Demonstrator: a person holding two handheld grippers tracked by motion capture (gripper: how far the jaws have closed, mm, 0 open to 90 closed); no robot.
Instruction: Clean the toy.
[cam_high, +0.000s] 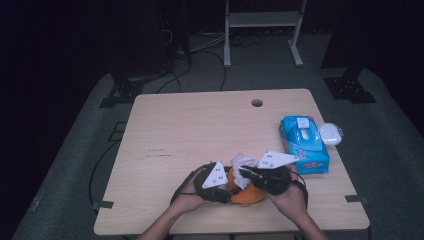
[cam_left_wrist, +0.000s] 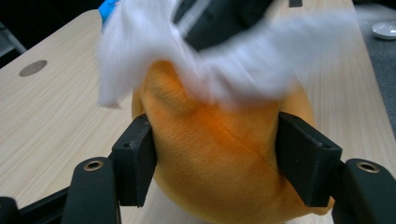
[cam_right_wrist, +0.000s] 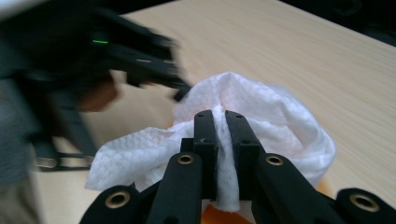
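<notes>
Left tool clamped on orange plush; right tool pinching white tissue.

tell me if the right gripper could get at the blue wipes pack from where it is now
Probably not right away. The right gripper is shut on the white wipe over the orange plush toy, so it would have to let go first. The table between it and the blue wipes pack looks free.

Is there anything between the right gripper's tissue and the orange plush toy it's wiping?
Nothing visible does. The right gripper is shut on the white tissue, which lies draped directly over the orange plush toy. The left gripper clamps the toy's sides lower down, clear of the tissue.
</notes>
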